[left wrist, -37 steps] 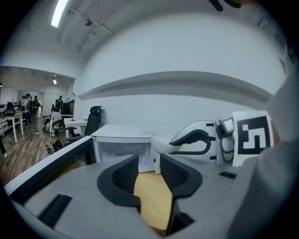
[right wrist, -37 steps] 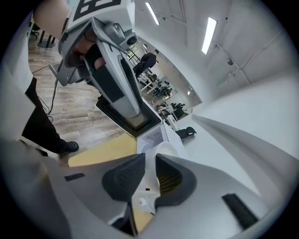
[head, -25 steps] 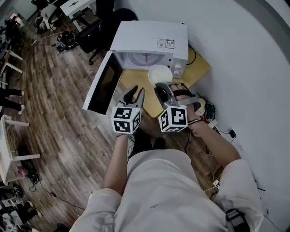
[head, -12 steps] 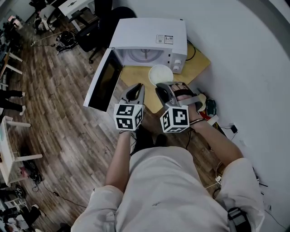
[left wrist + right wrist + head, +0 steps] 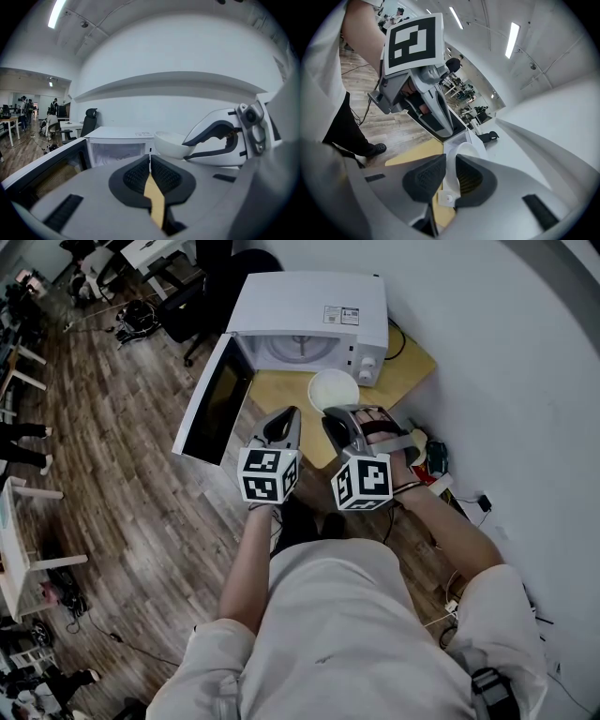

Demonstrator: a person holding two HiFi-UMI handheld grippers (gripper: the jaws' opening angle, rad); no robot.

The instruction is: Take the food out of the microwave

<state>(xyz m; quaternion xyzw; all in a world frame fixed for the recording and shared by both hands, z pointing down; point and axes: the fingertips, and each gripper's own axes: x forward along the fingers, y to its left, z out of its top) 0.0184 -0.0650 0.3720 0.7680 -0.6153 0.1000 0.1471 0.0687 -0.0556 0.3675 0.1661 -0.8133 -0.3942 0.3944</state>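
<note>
In the head view a white bowl (image 5: 333, 390) hangs over the yellow table (image 5: 412, 371), just in front of the white microwave (image 5: 309, 306). The microwave's door (image 5: 211, 399) stands swung open to the left. My right gripper (image 5: 334, 416) is shut on the bowl's near rim; in the right gripper view the thin rim (image 5: 451, 164) sits pinched between the pads. Left of it my left gripper (image 5: 291, 414) is shut with nothing in it, its pads (image 5: 149, 161) pressed together. From the left gripper view, the bowl (image 5: 171, 144) and the right gripper (image 5: 220, 138) are at the right.
The microwave's cavity (image 5: 300, 351) shows only its glass turntable. A black office chair (image 5: 202, 296) stands behind the open door. Cables and small items (image 5: 433, 465) lie on the floor by the white wall at the right. Wooden floor spreads to the left.
My left gripper's jaws, apart a second ago, have closed on nothing. The right gripper and the bowl have barely moved.
</note>
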